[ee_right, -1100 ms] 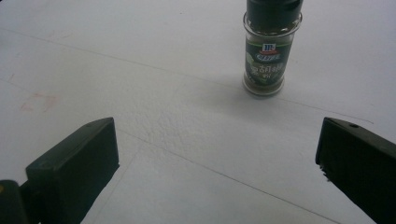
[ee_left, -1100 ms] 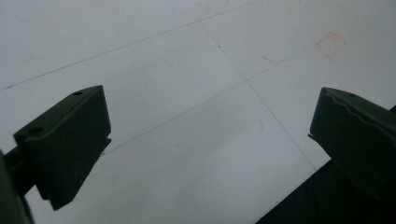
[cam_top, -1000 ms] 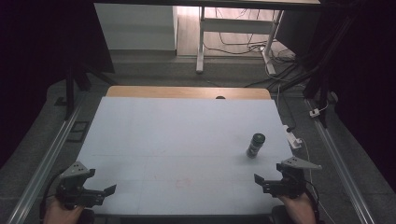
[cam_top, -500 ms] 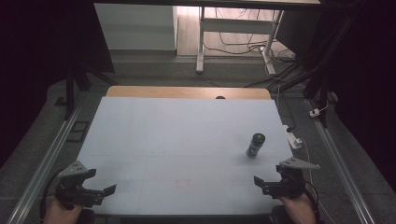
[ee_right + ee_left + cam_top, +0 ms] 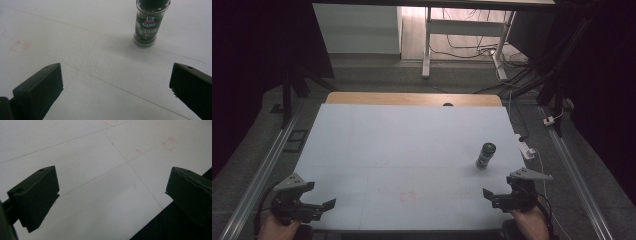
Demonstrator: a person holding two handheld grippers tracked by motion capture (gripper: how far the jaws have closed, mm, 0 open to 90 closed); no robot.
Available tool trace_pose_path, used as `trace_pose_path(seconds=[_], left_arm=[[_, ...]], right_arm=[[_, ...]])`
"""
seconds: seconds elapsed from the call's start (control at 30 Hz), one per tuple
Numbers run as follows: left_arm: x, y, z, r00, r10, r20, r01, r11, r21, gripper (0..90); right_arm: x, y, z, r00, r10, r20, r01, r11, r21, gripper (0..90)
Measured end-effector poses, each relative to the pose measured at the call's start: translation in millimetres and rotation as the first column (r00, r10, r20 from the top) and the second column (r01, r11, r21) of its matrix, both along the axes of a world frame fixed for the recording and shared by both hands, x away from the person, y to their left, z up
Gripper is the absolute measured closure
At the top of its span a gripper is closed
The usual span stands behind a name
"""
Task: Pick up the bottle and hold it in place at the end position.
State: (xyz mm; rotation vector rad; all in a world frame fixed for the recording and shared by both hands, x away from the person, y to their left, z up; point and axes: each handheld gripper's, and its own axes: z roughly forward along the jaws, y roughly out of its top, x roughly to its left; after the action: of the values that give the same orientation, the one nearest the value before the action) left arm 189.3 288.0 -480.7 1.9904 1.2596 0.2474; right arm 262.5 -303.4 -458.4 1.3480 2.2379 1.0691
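Pale and nearly bare, the counter (image 5: 402, 150) carries one upright spice jar (image 5: 485, 155) on its right side, standing just beyond the right tongs (image 5: 503, 197) and well apart from the left tongs (image 5: 309, 205), which sit at the near left corner. Both tongs have their jaws spread wide and hold nothing, so the work looks barely begun: the jar is untouched, and reaching and gripping it are left. In the right gripper view the jar's cap is cut off and its label print is too small to read.
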Motion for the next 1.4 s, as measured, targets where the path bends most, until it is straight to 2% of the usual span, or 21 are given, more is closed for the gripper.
trace_pose_path(seconds=[0.33, 0.57, 0.83, 1.0, 1.17, 1.4], left_arm=[[0.7, 0.0, -0.1, 1.0, 0.004, -0.008, -0.004, 1.0, -0.003, 0.0], [2.2, 2.1, -0.7, 0.9997, -0.002, -0.024, 0.002, 0.9998, -0.021, 0.0], [1.8, 4.1, -0.4, 0.9998, -0.005, -0.018, 0.004, 0.9989, -0.046, 0.0], [0.9, 2.8, 0.1, 1.0, 0.001, -0.009, -0.001, 0.9995, -0.031, 0.0], [0.4, 2.8, 0.3, 1.0, 0.003, -0.003, -0.003, 0.9995, -0.033, 0.0], [-0.7, 1.2, 0.6, 0.9999, 0.013, 0.008, -0.012, 0.9998, -0.017, 0.0]], right_arm=[[-0.4, 0.7, 0.3, 1.0, 0.006, 0.006, -0.006, 1.0, -0.01, 0.0], [0.0, 2.5, 1.0, 0.9998, 0.016, 0.013, -0.016, 1.0, -0.01, 0.0], [2.0, 4.5, 1.7, 0.9992, 0.033, 0.024, -0.033, 0.999, -0.012, 0.0], [4.9, 5.7, 1.7, 0.9982, 0.053, 0.027, -0.053, 0.999, -0.005, 0.0], [7.4, 6.2, 1.9, 0.9977, 0.062, 0.029, -0.062, 0.998, 0.002, 0.0], [15.4, 7.6, 2.7, 0.9967, 0.061, 0.053, -0.062, 0.998, 0.009, 0.0]])
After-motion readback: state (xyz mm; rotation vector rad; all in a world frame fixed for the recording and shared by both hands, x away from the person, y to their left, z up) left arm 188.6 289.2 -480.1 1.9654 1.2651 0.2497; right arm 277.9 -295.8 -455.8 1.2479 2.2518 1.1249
